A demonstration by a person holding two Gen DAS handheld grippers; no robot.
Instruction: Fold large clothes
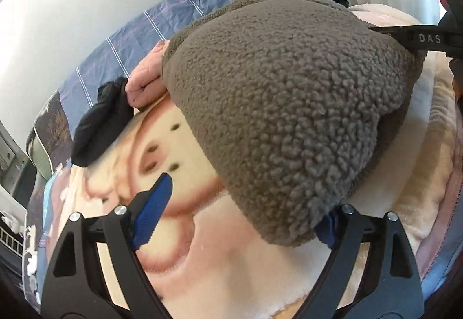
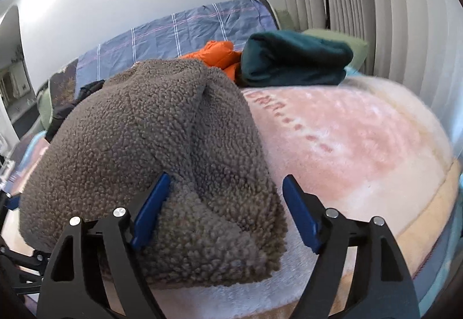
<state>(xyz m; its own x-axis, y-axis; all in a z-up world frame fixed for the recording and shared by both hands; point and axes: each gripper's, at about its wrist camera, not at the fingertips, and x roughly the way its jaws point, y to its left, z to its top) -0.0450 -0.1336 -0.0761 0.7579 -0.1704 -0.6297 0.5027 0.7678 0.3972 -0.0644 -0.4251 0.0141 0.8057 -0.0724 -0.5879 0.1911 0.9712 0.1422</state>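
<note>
Folded fleece (image 2: 150,162) on pink blanket (image 2: 361,145). Both claws, left (image 1: 243,209) and right (image 2: 225,203), spread wide, gripping nothing. Behind: green bundle (image 2: 295,61), orange jacket (image 2: 220,54), black garment (image 1: 101,128).

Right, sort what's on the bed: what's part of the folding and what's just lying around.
In the job:
brown fleece
left gripper
right gripper

Lying about:
green bundle
orange jacket
black garment
pink garment
blanket
</note>
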